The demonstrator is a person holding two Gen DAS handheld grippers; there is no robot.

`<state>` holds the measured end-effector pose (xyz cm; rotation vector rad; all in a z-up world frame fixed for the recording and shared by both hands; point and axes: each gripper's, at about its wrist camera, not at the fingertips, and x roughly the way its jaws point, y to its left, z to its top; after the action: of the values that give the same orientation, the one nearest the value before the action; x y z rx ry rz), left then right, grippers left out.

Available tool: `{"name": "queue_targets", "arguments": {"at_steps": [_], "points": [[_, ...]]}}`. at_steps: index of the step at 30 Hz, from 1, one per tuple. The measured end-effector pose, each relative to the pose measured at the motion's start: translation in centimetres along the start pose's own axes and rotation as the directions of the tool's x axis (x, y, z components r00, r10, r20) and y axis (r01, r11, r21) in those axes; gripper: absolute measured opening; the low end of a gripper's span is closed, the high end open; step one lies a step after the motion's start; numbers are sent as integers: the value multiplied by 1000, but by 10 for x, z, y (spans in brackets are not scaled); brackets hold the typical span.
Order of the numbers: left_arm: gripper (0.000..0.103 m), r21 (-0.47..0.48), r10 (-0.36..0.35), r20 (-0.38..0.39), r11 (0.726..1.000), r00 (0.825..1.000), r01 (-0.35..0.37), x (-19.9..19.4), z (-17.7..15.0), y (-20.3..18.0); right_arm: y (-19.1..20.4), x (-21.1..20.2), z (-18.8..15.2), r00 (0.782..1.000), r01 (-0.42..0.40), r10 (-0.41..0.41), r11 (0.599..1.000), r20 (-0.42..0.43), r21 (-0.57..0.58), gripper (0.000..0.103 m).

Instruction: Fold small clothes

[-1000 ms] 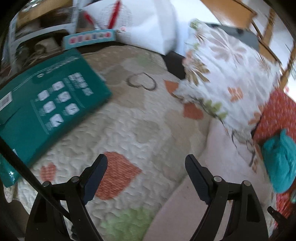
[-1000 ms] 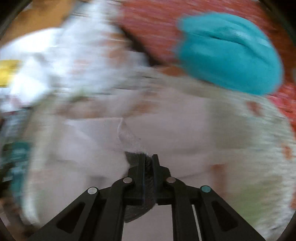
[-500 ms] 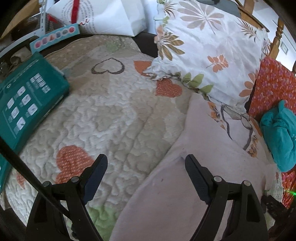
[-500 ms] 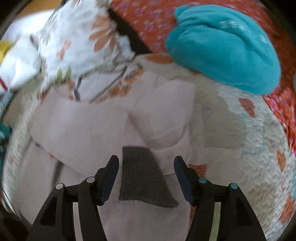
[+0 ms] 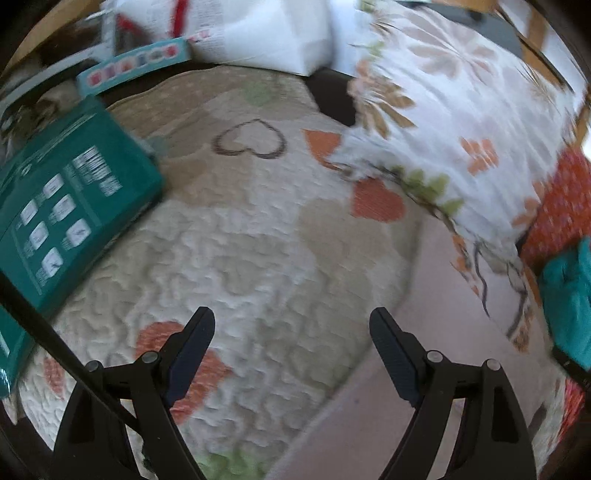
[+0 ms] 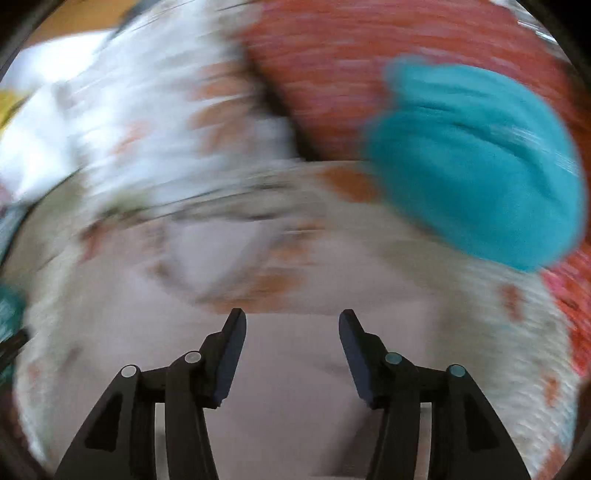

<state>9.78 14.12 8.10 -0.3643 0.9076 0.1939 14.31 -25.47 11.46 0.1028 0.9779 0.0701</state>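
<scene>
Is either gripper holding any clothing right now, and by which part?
Nothing held. Left gripper open over quilt; right gripper, jaws just opening, empty above pink garment.

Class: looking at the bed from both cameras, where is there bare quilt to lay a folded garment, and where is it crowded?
Free: the quilt between the green box and the floral pillow. Crowded: the right side, where the pink garment, pillow and teal cloth lie.

A bedroom in a home.

A bed carries a quilted cover (image 5: 229, 251) stitched with orange, green and beige hearts, a leaf-print pillow (image 5: 461, 122) and a red patterned cushion (image 5: 561, 206). A teal package (image 5: 62, 206) and a white bag (image 5: 258, 33) lie at its far edge, and wooden furniture (image 5: 535, 33) stands behind.
</scene>
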Motion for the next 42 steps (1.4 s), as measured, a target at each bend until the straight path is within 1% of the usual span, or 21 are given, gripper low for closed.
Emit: {"name": "queue_targets", "arguments": {"at_steps": [3,5,8,10,11,12,13,14,15,21,22,24,26,29,30,32,34,35,37,40,42], "points": [[85,-52,6,3,999,1000,-6,-3,5,19,82,38,6,984,-159,153,985,-91,-64,58],[85,-70,5,3,998,1000,-5,-4,8,28,125,63,7,976,-185,171,978,-132,-100,58],[85,-94,-13,3,996,1000,13,-8,11,39,181,104,12,977,-142,115,979,-180,-147,68],[85,-103,-24,3,994,1000,25,-11,11,43,203,131,12,979,-31,-11,978,-202,-204,71],[85,-109,-34,4,994,999,34,-13,12,45,209,142,10,976,14,-62,974,-209,-225,67],[85,-117,-45,4,992,999,46,-16,12,48,211,148,8,976,23,-72,974,-207,-227,52],[85,-124,-54,6,991,999,54,-18,11,50,214,146,7,981,35,-77,973,-177,-228,48],[85,-130,-62,8,990,998,63,-20,11,51,218,143,7,984,30,-70,972,-162,-233,18],[85,-133,-71,8,989,997,72,-21,11,52,225,142,7,985,30,-70,970,-160,-241,12],[85,-123,-77,5,989,997,77,-22,11,58,259,151,15,987,-27,-14,967,-158,-255,4],[85,-121,-70,3,990,998,70,-22,11,59,261,155,14,980,-99,53,965,-189,-243,4],[85,-124,-59,-9,991,998,57,-19,11,62,258,149,9,975,-152,111,966,-194,-210,4],[85,-124,-65,-19,990,998,63,-17,10,64,247,130,2,968,-196,160,963,-194,-185,10],[85,-95,-68,-27,993,997,65,-17,8,58,222,94,-9,983,-140,112,970,-144,-198,29],[85,-78,-70,-24,995,997,68,-18,7,54,212,85,-7,988,-105,78,972,-132,-210,37],[85,-55,-71,-21,996,997,69,-18,6,48,183,70,6,993,77,-98,962,-70,-261,40],[85,-41,-73,-21,997,997,72,-18,3,43,147,52,18,940,329,-342,905,0,-268,40],[85,-32,-72,-20,997,997,71,-18,1,39,131,39,22,927,368,-376,898,15,-243,40],[85,-4,-67,-21,998,998,67,-18,-3,32,100,3,23,930,366,-365,911,40,-189,43],[85,41,-69,-31,997,997,70,-18,-12,21,78,-44,3,893,451,-433,867,125,-212,58],[85,84,-68,-31,994,997,70,-21,-21,14,65,-68,-24,887,461,-436,858,153,-226,73]]}}
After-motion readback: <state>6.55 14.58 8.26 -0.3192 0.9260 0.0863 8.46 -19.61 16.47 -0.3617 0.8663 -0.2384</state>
